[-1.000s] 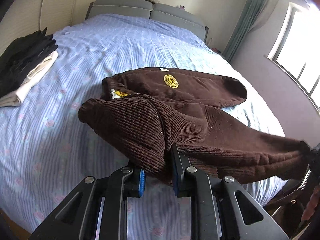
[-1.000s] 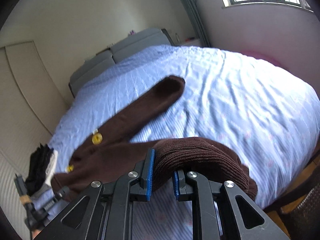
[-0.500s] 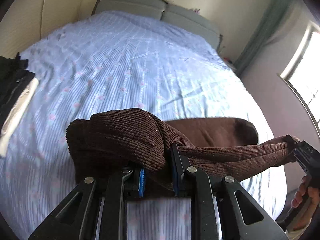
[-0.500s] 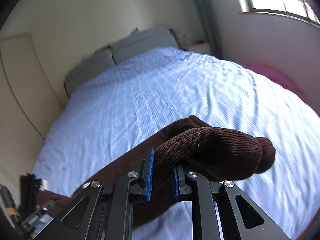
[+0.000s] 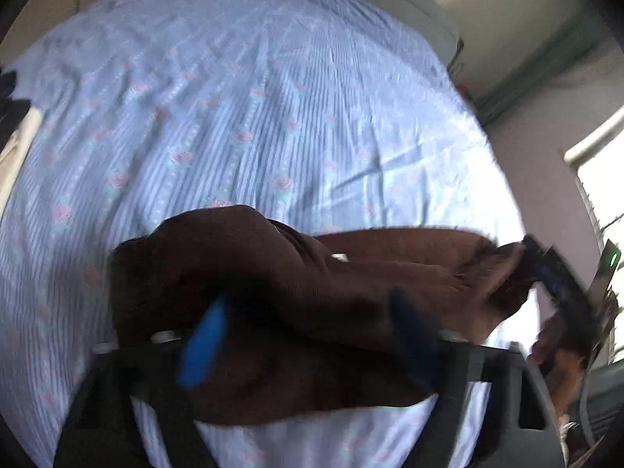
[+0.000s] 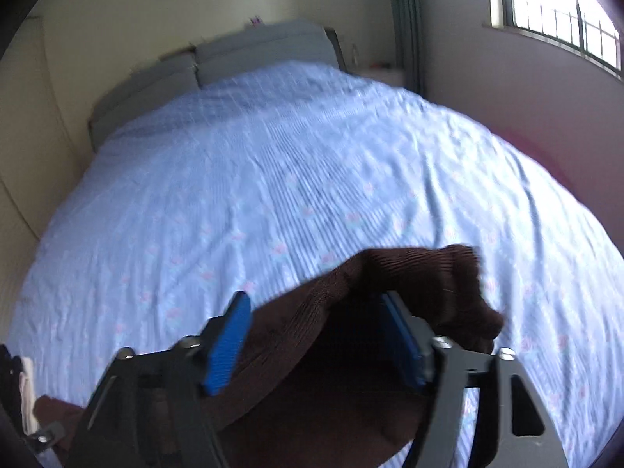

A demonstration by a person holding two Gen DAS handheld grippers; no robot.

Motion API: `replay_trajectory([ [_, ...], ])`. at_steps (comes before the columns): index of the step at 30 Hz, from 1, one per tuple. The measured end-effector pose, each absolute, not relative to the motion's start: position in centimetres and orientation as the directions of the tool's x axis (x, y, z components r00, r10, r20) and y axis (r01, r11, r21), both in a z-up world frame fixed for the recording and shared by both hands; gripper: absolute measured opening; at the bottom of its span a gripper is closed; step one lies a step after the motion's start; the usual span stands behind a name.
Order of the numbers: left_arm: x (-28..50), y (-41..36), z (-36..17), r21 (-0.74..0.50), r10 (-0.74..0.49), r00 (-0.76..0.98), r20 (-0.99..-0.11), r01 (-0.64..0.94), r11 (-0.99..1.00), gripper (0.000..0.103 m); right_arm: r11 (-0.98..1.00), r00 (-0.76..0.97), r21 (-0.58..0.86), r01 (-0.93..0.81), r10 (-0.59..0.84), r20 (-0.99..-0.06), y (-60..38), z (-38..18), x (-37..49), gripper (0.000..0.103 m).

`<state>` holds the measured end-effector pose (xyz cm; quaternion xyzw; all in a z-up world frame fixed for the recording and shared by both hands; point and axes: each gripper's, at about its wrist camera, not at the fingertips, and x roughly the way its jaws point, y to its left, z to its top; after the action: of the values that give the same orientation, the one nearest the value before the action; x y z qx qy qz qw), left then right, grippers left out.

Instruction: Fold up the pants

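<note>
The brown corduroy pants (image 5: 273, 296) lie bunched on the blue bed sheet at the near edge. My left gripper (image 5: 308, 319) is open, its blue pads spread wide over the cloth, which lies loose between them. The pants also show in the right wrist view (image 6: 390, 284), where my right gripper (image 6: 319, 335) is open too, with the fabric heaped between and over its jaws. The right gripper appears at the right edge of the left wrist view (image 5: 553, 273), at the pants' far end. Both views are motion-blurred.
The blue flowered bed sheet (image 5: 241, 97) fills most of both views, with a grey headboard (image 6: 241, 54) at the back. A stack of dark and white folded clothes (image 5: 11, 124) sits at the bed's left edge. A window (image 6: 557, 11) is on the right wall.
Both grippers have opened and let go of the pants. They carried the cloth forward over the rest of the pants, and it now lies doubled on the bed.
</note>
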<state>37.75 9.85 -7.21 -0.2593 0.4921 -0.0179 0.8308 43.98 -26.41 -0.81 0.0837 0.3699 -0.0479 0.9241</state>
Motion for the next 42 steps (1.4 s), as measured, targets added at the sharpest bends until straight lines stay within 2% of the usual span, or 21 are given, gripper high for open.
replay_trajectory([
  [1, 37.2, 10.0, -6.4, -0.46, -0.286, 0.532, -0.797, -0.229, 0.858, 0.097, 0.984, 0.742, 0.118, 0.137, -0.022, -0.67, -26.0, 0.2, 43.0, 0.072],
  [4, 35.5, 11.2, -3.9, -0.512, -0.352, 0.573, -0.741, -0.141, 0.848, 0.097, 0.989, 0.779, 0.131, 0.064, 0.033, -0.626, -24.6, 2.5, 39.7, 0.073],
  [5, 34.7, 11.6, -3.2, -0.507, -0.361, 0.586, -0.725, -0.1, 0.856, 0.097, 0.991, 0.788, 0.129, 0.046, 0.043, -0.614, -24.1, 3.0, 38.5, 0.077],
  [9, 32.2, 14.1, -2.4, -0.397, -0.316, 0.64, -0.7, 0.019, 0.918, 0.097, 0.994, 0.815, 0.087, -0.069, 0.106, -0.569, -20.8, 4.4, 31.9, 0.082],
  [12, 31.3, 16.8, -3.7, -0.377, -0.3, 0.655, -0.693, 0.025, 0.926, 0.096, 0.992, 0.807, 0.025, -0.127, 0.118, -0.579, -17.7, 3.9, 28.8, 0.082],
  [16, 31.4, 19.5, -6.4, -0.468, -0.361, 0.653, -0.666, 0.012, 0.884, 0.094, 0.98, 0.796, -0.061, -0.19, 0.118, -0.594, -12.8, 1.8, 25.4, 0.082],
  [20, 33.0, 20.6, -9.9, -0.57, -0.419, 0.642, -0.642, -0.033, 0.821, 0.085, 0.978, 0.765, -0.048, -0.203, 0.128, -0.631, -10.9, -0.3, 24.3, 0.082],
  [25, 35.4, 19.4, -12.5, -0.616, -0.464, 0.613, -0.64, -0.048, 0.787, 0.082, 0.988, 0.731, -0.035, -0.154, 0.09, -0.676, -10.7, -2.4, 23.6, 0.082],
  [27, 36.0, 18.5, -13.2, -0.606, -0.47, 0.6, -0.648, -0.032, 0.794, 0.076, 0.99, 0.717, -0.02, -0.141, 0.088, -0.692, -11.1, -3.0, 23.4, 0.082],
  [29, 36.0, 17.7, -13.2, -0.575, -0.447, 0.599, -0.664, -0.027, 0.818, 0.05, 0.99, 0.704, 0.002, -0.138, 0.099, -0.704, -11.6, -3.5, 23.2, 0.082],
  [32, 34.6, 17.2, -12.4, -0.564, -0.446, 0.614, -0.652, 0.002, 0.826, 0.037, 0.992, 0.695, 0.03, -0.123, 0.108, -0.711, -12.9, -4.0, 22.8, 0.082],
  [35, 32.7, 16.9, -10.7, -0.559, -0.455, 0.611, -0.648, 0.025, 0.829, 0.032, 0.993, 0.699, 0.064, -0.101, 0.117, -0.706, -14.3, -4.1, 22.2, 0.082],
  [42, 30.0, 15.8, -9.3, -0.472, -0.383, 0.535, -0.753, -0.033, 0.881, 0.031, 0.986, 0.701, 0.147, -0.079, 0.16, -0.695, -16.7, -3.5, 19.6, 0.082],
])
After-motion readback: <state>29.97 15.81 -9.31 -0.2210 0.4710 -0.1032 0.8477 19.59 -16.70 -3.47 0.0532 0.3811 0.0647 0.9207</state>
